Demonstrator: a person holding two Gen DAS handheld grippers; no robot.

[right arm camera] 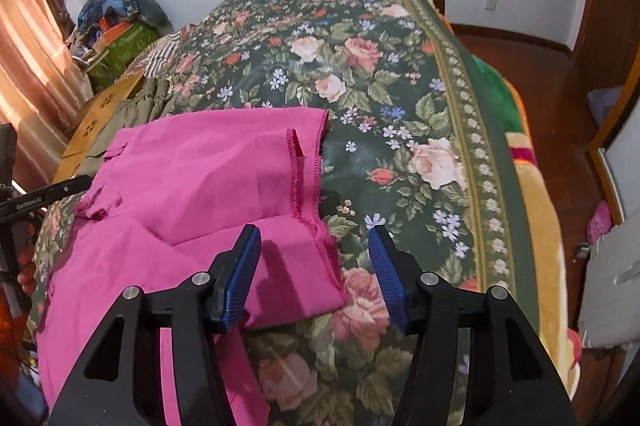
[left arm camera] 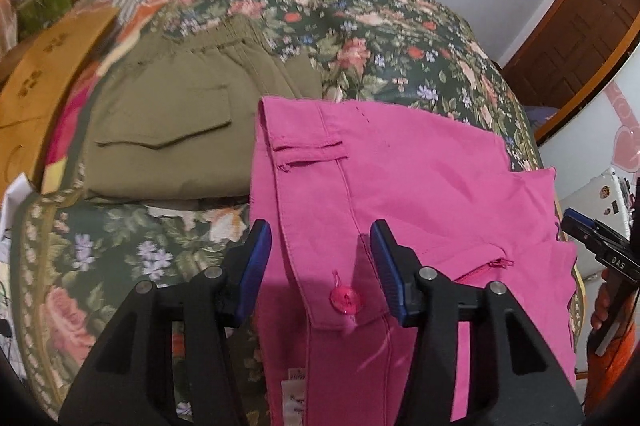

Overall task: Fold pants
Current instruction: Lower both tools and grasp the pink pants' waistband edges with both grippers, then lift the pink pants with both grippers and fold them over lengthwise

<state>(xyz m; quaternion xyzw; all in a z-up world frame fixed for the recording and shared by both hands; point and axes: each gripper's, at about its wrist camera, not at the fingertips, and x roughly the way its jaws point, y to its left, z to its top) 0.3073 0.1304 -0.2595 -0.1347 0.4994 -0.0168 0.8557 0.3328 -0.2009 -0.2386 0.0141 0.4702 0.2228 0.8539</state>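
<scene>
Spreading wide, left tongs (left arm camera: 316, 266) straddle pink pants (left arm camera: 400, 186) (label unreadable).

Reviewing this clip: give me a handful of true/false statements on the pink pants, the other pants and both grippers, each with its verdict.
1. The left gripper is open above the pink pants. True.
2. The right gripper is clamped on the pants' hem. False: its jaws stand apart, holding nothing.
3. Folded olive pants lie beside the pink ones on the floral bedspread. True.
4. The pink button sits on the olive pair. False: it is on the pink waistband.
5. The pink pants hang from a hanger. False: they lie spread on the bedspread.
</scene>
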